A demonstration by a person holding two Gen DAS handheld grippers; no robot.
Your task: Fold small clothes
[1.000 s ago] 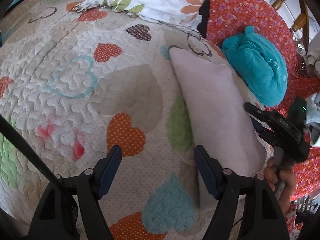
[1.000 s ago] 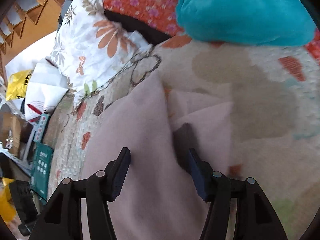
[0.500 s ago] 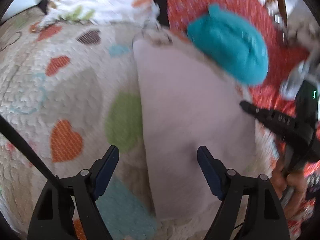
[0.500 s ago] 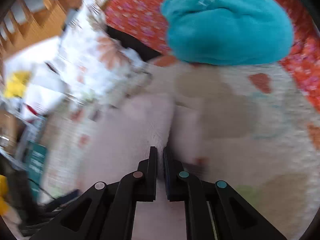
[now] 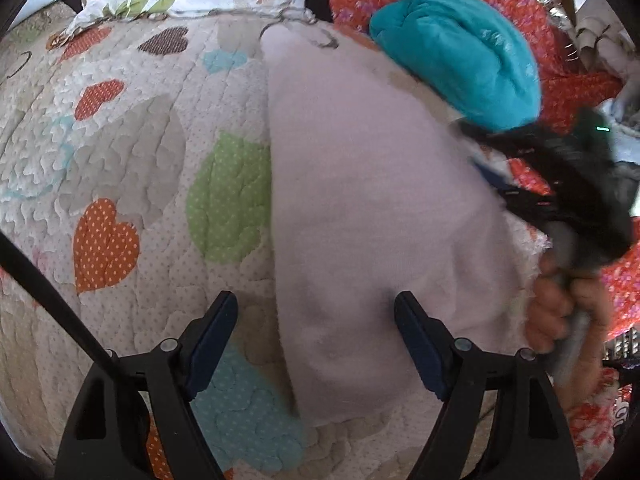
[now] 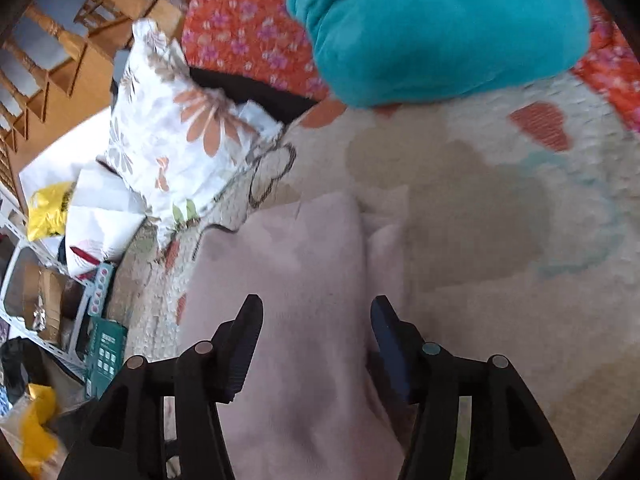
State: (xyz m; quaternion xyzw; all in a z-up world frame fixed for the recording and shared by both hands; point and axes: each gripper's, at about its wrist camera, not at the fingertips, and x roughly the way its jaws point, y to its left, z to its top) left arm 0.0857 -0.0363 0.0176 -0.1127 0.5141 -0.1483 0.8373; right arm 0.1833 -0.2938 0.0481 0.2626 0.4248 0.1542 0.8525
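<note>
We held the left gripper [image 5: 316,320] low over the near end of the pale pink garment [image 5: 372,184], its jaws spread wide, one finger over the cloth and one over the quilt [image 5: 120,140]. The right gripper [image 6: 316,322], jaws also apart, hovered over the garment's folded edge; our right hand [image 5: 560,312] appeared blurred at that side. The garment lay flat on the heart-patterned quilt. A teal bundle [image 6: 440,28] sat just beyond it, near a floral pillow [image 6: 180,128] and wooden railings [image 6: 60,40].
</note>
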